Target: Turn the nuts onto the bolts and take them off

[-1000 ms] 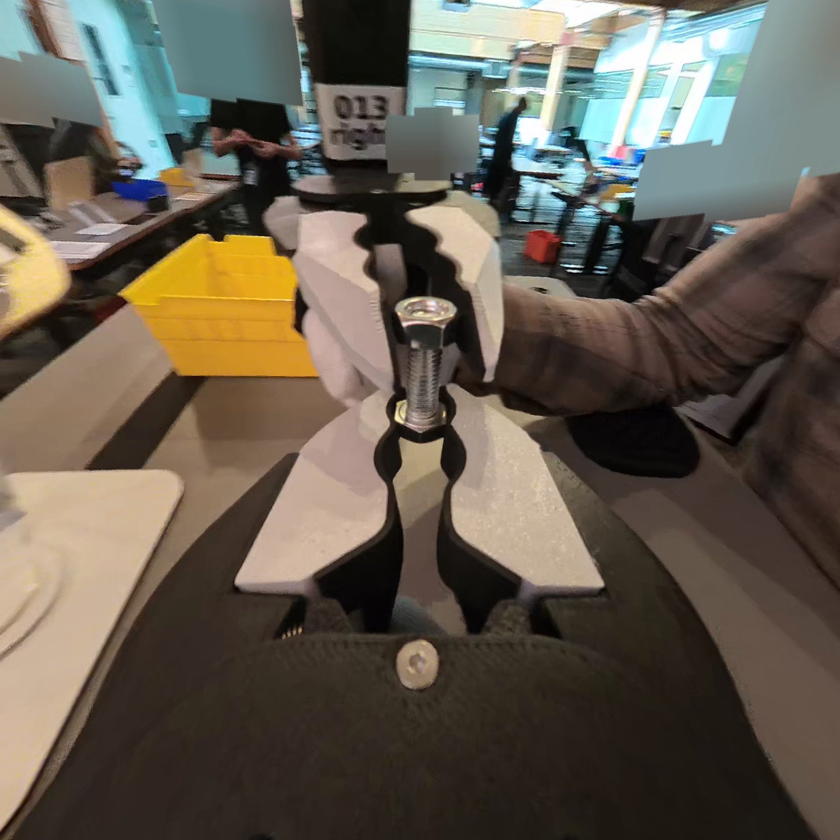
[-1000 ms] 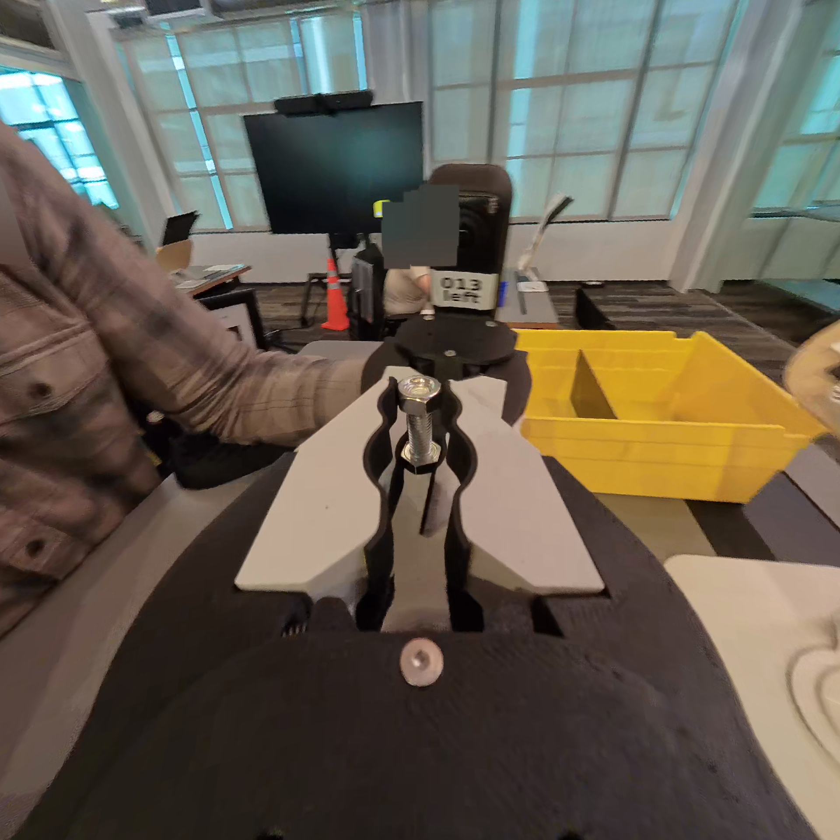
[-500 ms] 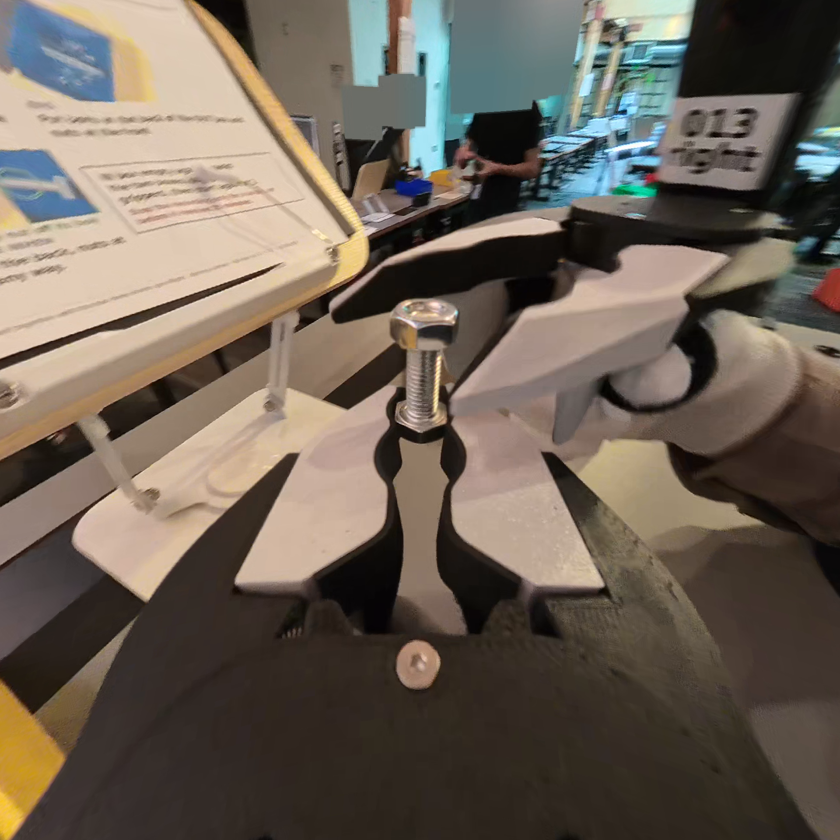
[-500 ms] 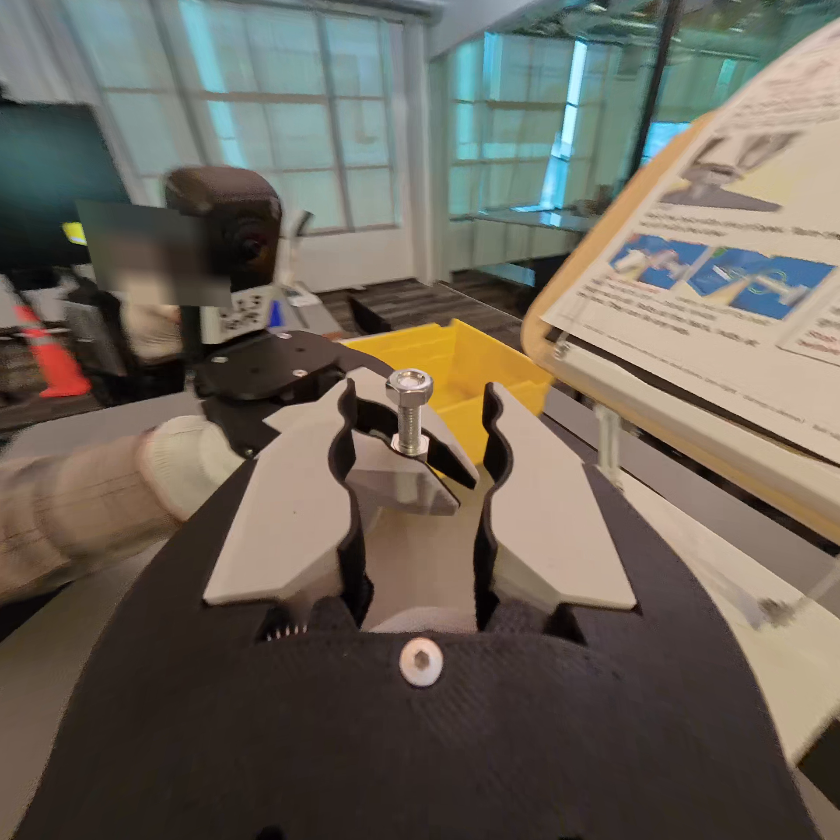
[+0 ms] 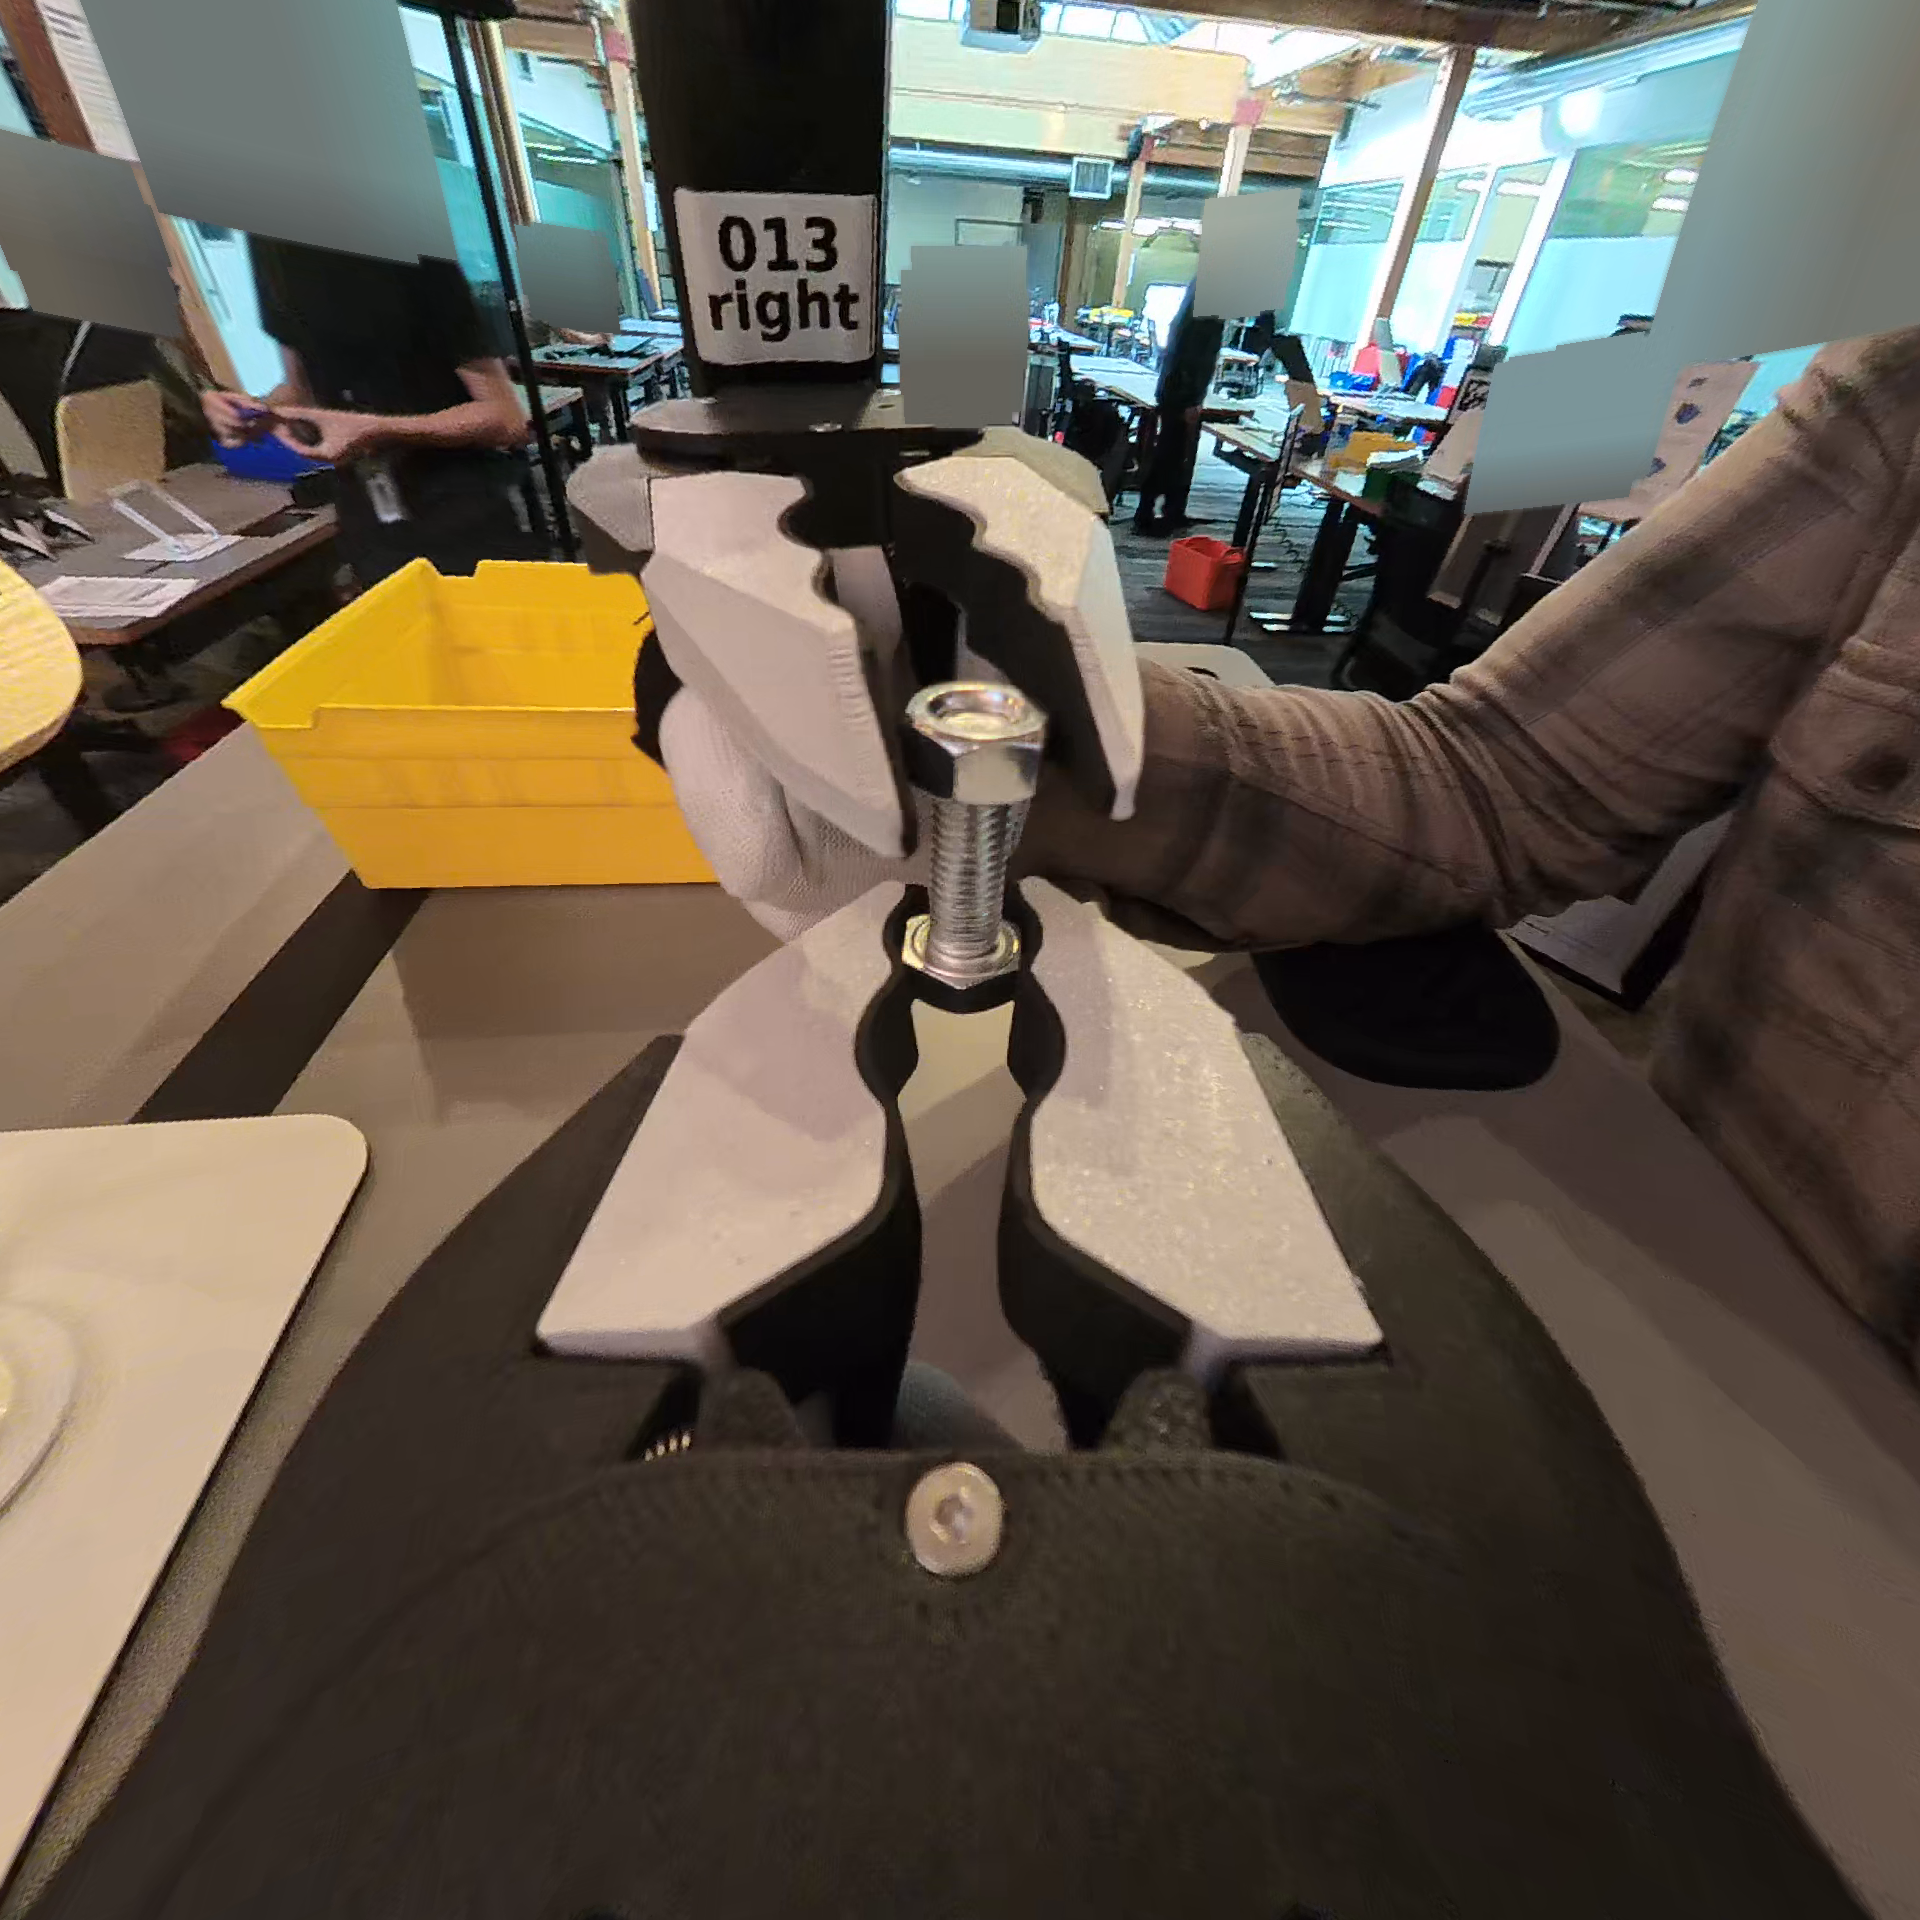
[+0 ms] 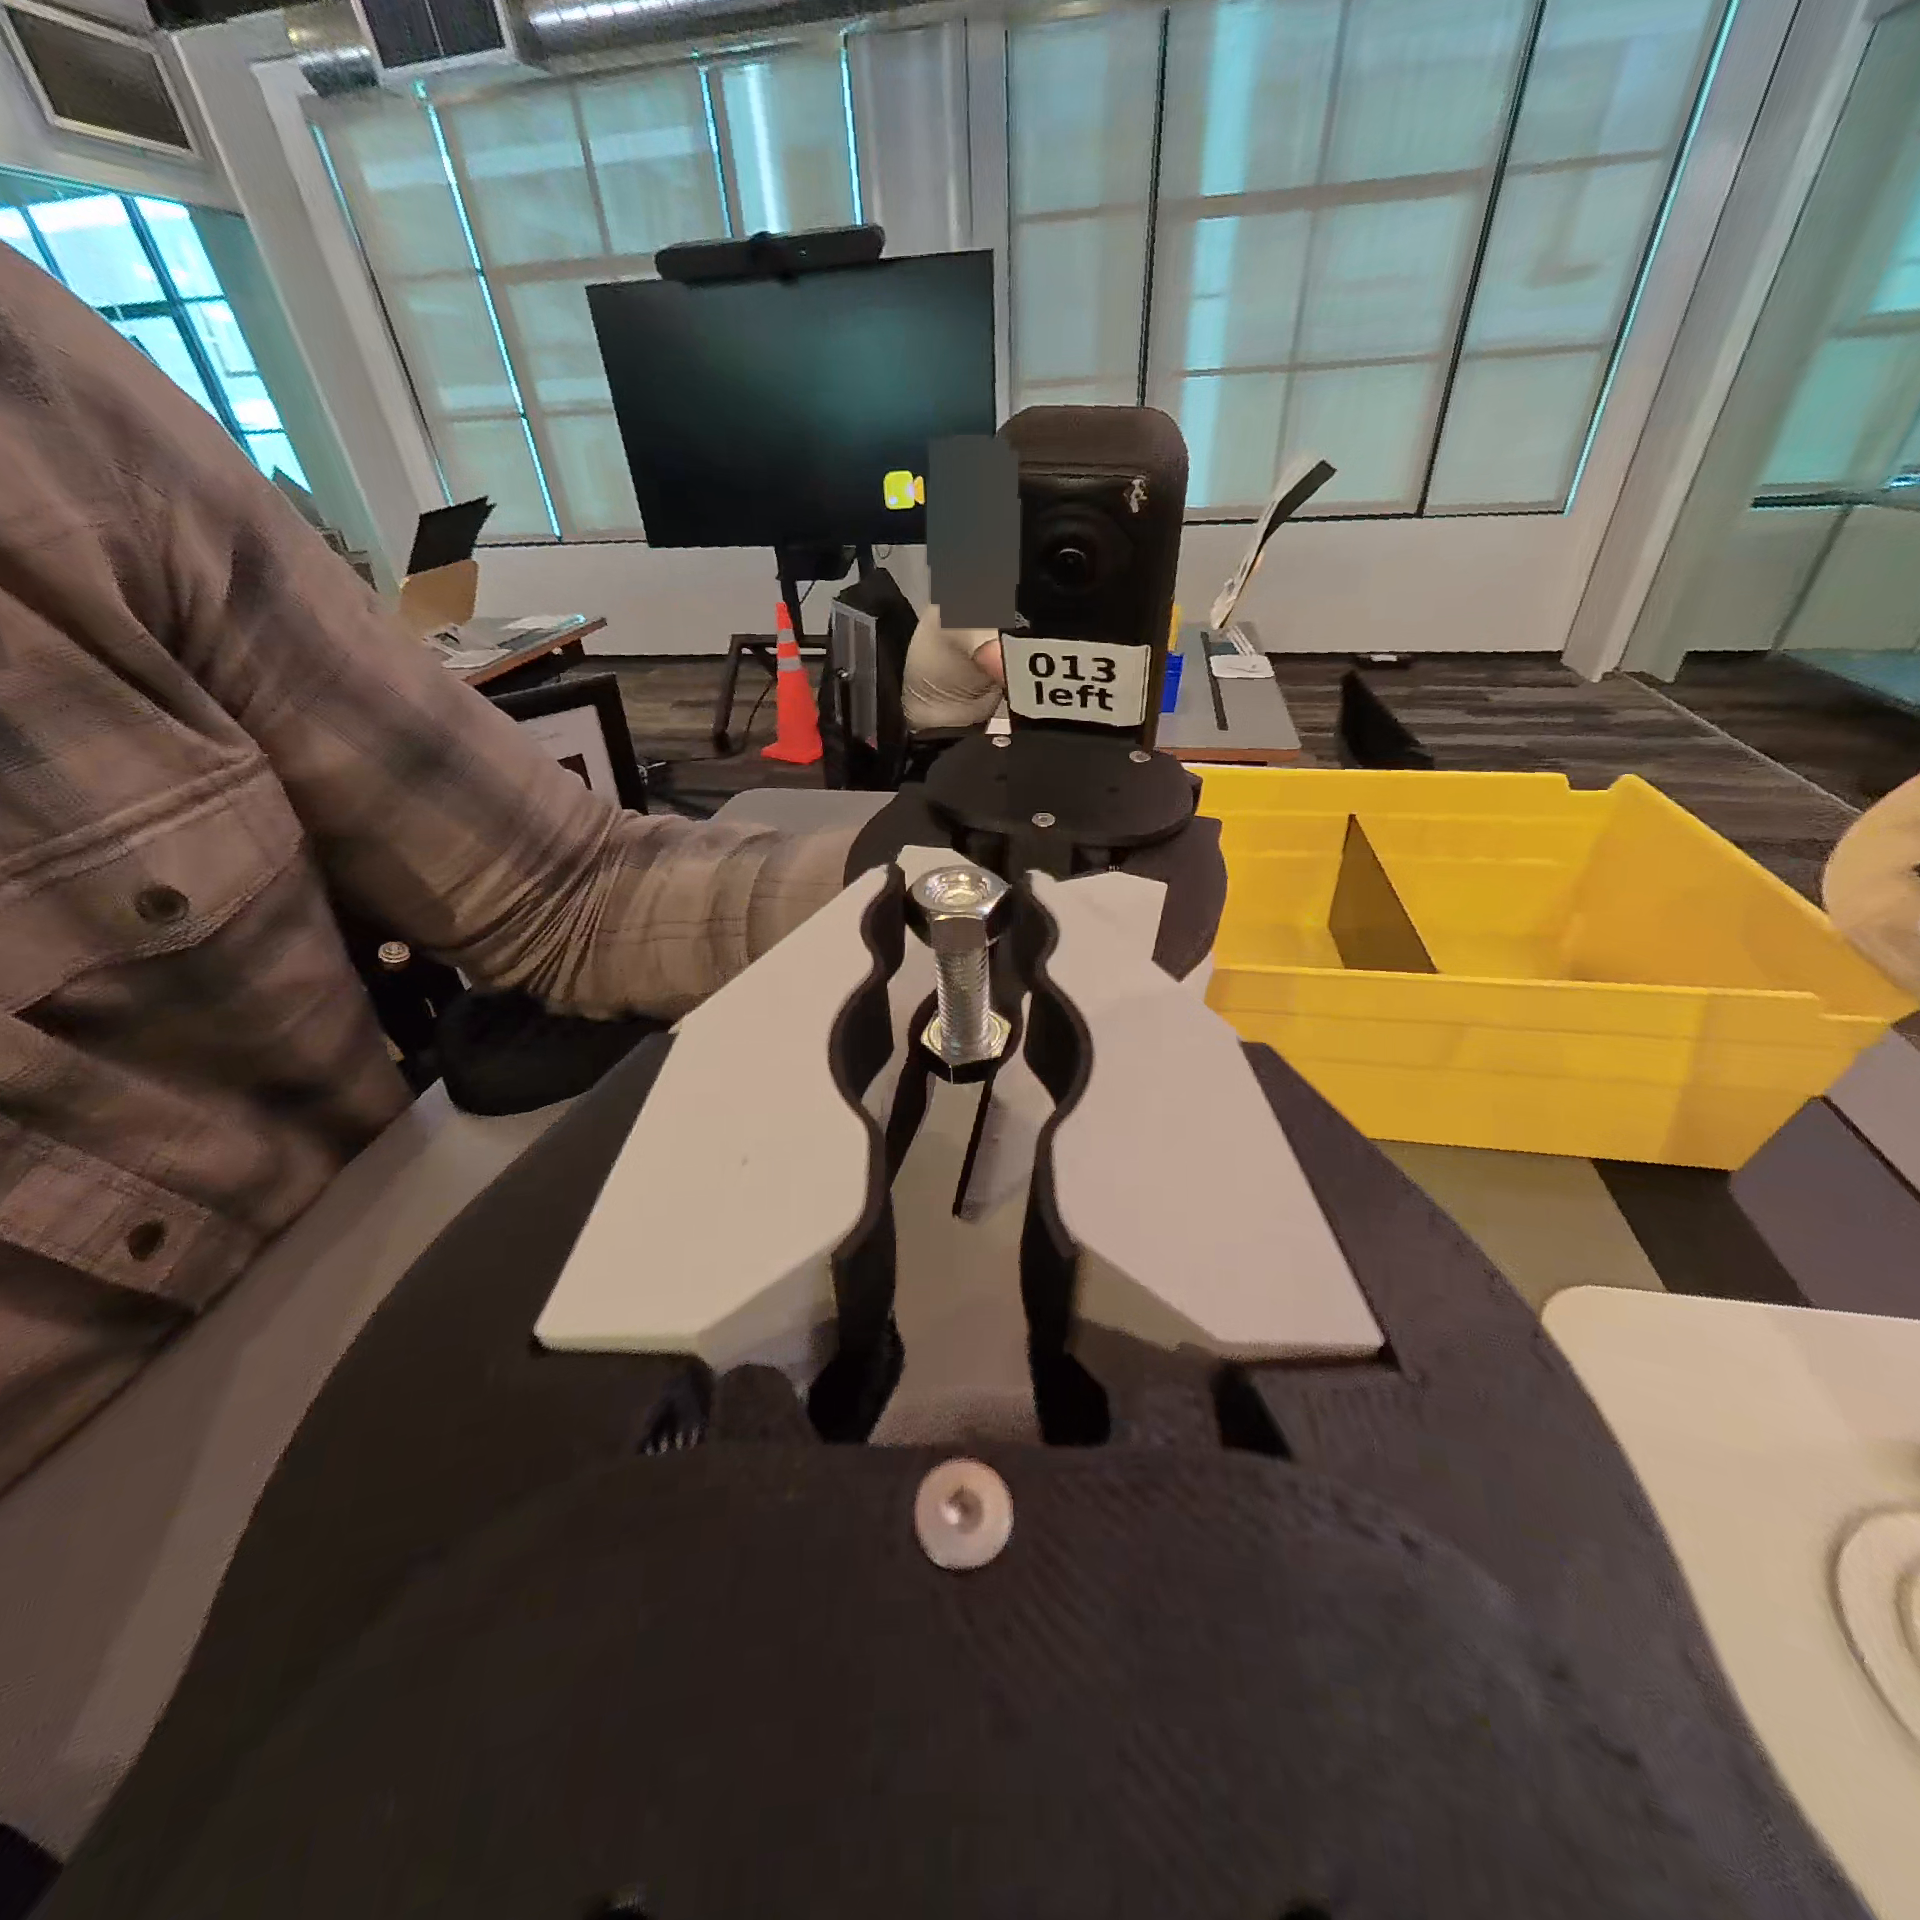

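Observation:
A silver bolt (image 5: 966, 862) stands upright between my two grippers, which face each other above the grey table (image 5: 540, 977). My left gripper (image 5: 961, 940) is shut on the hex nut (image 5: 961, 951) threaded on the low end of the shank. My right gripper (image 5: 987, 810) comes from the far side, and its fingers close around the bolt head (image 5: 975, 738). In the right wrist view the bolt head (image 6: 956, 904) sits between the tips of my right gripper (image 6: 961, 894). The nut (image 6: 966, 1039) is lower, in the left gripper's fingers (image 6: 925, 1143).
A yellow bin (image 5: 468, 727) stands on the table behind the grippers; it also shows in the right wrist view (image 6: 1507, 987). A white base plate (image 5: 156, 1247) lies at the near left. A person's plaid sleeve (image 5: 1455, 748) reaches in from the right. The grippers' ends are close to 6 centimetres from one another.
Half a second ago the right gripper was open and turned off to the side of the bolt. Now both grippers face each other again and the right fingers are closed on the bolt head.

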Available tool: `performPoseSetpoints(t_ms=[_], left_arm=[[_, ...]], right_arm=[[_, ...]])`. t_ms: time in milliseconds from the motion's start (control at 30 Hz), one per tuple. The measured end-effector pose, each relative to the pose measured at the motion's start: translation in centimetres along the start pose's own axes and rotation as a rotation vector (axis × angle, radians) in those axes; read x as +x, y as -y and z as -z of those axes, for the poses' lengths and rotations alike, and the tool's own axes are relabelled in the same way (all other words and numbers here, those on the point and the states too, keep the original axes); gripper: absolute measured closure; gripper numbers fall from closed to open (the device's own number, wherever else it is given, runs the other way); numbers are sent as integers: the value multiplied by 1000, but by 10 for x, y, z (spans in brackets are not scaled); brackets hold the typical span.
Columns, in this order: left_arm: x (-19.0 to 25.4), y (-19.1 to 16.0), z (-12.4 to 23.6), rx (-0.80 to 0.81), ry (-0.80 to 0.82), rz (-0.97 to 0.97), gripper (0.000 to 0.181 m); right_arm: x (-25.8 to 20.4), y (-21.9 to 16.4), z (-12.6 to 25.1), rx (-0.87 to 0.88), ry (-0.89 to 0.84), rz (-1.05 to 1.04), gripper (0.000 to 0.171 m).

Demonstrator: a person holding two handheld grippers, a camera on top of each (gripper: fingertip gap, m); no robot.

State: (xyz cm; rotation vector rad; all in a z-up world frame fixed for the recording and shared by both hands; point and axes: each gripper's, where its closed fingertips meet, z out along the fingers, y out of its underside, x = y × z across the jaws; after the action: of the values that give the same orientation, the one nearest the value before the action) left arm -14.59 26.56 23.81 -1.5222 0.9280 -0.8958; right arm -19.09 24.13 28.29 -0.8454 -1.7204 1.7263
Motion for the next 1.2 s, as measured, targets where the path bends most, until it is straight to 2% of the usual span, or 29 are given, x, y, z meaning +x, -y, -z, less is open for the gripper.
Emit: performPoseSetpoints(t_ms=[100, 167, 300, 367, 433, 500, 567, 733, 867, 933, 1033, 1100, 1200], left_arm=[[-5, 0, 1, 4, 25, 6, 167], [-19, 2, 4, 8, 109, 3, 167], [-62, 4, 19, -2, 398, 0, 167], [-90, 0, 33, -40, 606, -11, 168], [-103, -3, 43, -51, 701, -5, 167], [-105, -7, 46, -39, 686, 28, 168], [-100, -4, 45, -22, 631, 39, 167], [-71, -2, 29, -33, 431, 10, 168], [-34, 3, 18, -8, 200, -6, 167], [-19, 3, 14, -12, 121, -41, 167], [-5, 2, 9, -17, 52, -55, 167], [-3, 0, 7, -27, 41, -54, 167], [-14, 4, 10, -8, 104, -46, 167]], right_arm=[[5, 0, 0, -1, -30, 12, 154], [17, 1, 0, -1, -97, 10, 154], [56, 6, 0, 34, -329, -9, 154], [81, 4, -1, 31, -520, -6, 154], [96, 2, -4, 40, -677, 1, 154], [100, -1, -8, 45, -737, 1, 154], [99, 0, -9, 33, -720, 38, 145], [68, 7, -9, 50, -437, 26, 122], [34, 12, -2, 64, -203, 14, 125], [13, 12, 0, 62, -82, 14, 134], [0, 6, -2, 23, -11, 9, 146], [3, 2, -4, 3, -30, 40, 154], [13, 6, -4, 27, -81, 35, 155]])
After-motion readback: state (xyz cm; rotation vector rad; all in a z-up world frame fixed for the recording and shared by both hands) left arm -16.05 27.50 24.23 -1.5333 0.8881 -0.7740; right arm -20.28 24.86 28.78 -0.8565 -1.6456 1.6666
